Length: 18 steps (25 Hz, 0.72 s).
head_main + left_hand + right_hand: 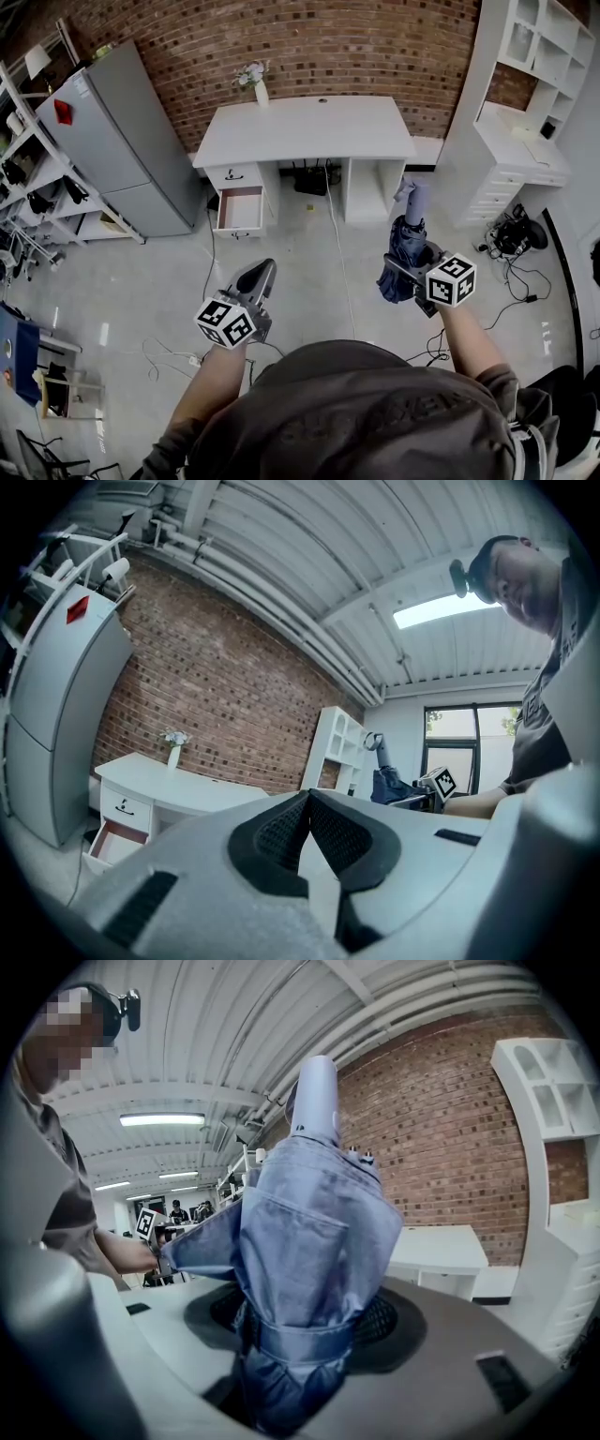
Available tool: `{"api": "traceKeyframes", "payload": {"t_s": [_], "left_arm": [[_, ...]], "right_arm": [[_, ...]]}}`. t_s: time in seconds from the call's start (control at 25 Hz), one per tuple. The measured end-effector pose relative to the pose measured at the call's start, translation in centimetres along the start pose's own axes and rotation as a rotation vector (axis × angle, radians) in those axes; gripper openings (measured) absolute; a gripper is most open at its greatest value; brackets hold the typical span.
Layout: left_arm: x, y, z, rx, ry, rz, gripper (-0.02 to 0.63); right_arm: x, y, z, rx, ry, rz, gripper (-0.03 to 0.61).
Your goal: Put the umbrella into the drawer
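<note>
We see the white desk [309,127] at twelve o'clock, against the brick wall [356,47]. Its lower left drawer [240,208] stands open at ten, with a grey fridge [122,141] farther out the same way. At eight, our left gripper [260,272] carries nothing. At three, our right gripper [401,270] clamps the folded blue umbrella [407,230], handle toward the desk.
</note>
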<state>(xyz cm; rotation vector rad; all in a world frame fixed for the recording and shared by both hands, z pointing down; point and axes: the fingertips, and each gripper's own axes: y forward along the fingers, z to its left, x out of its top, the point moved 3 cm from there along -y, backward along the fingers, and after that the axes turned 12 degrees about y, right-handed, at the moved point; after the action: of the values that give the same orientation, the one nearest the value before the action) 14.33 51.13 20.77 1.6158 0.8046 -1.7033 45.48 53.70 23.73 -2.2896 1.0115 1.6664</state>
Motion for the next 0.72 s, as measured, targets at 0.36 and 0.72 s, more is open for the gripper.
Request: {"api": "traceKeyframes", "payload": {"t_s": [0.36, 0.72], "left_arm": [[-0.6, 1.7, 2.1, -0.007, -0.023, 0.002, 0.0], [-1.9, 6.2, 12.8, -0.113, -0.043, -0.022, 0.0]], "right_arm": [[-0.3, 1.0, -1.6, -0.023, 0.021, 0.012, 0.252], [2.0, 9.8, -2.6, -0.104, 0.021, 0.003, 0.252]]}}
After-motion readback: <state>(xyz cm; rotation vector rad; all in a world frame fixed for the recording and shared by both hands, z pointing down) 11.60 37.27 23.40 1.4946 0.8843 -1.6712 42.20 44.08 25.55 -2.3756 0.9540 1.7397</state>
